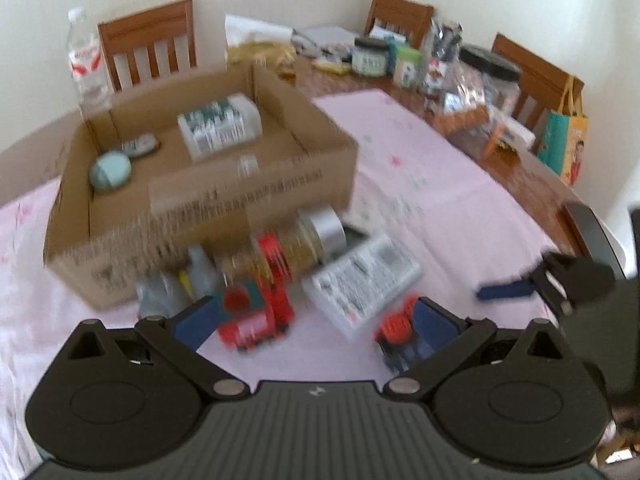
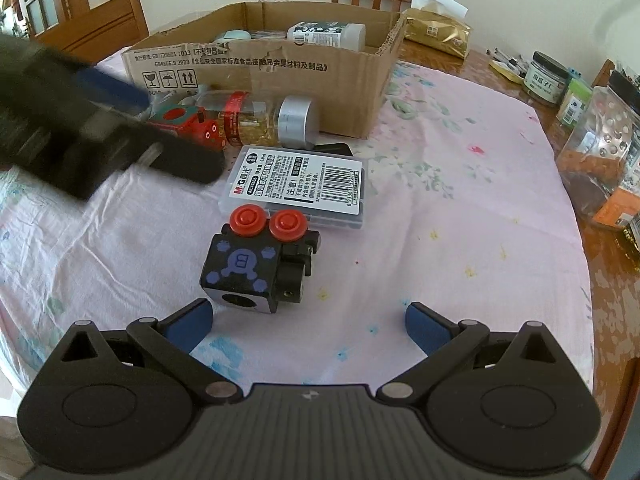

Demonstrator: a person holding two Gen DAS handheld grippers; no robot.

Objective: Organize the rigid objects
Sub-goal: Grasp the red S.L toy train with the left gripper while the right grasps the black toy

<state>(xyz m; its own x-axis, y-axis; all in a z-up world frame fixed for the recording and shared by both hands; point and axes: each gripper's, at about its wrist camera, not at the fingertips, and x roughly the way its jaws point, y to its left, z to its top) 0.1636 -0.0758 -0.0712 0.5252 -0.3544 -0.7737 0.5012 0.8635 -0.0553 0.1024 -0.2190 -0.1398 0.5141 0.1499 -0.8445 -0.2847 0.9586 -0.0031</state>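
Toys and containers lie loose on a pink cloth [image 2: 460,208] over the wooden table [image 2: 600,264]. Nearest the right tool [image 2: 310,322], whose blue pads stand wide apart and empty, is a black toy block [image 2: 240,276] with purple paw prints, a letter B and two red wheels on top; it sits just ahead of the left pad. Behind it lies a clear plastic case [image 2: 298,182] with a barcode label, then a jar [image 2: 260,118] on its side with a silver lid and red band, and a red and green toy train [image 1: 252,312]. The left tool [image 1: 312,320] hangs over the train, pads apart, holding nothing; its view is blurred. Wooden chairs [image 1: 150,46] stand against a cream wall. The open cardboard box [image 2: 256,64] holds a white labelled bottle [image 2: 326,34], a pale blue round object [image 1: 110,170] and a small flat tin [image 1: 140,146]
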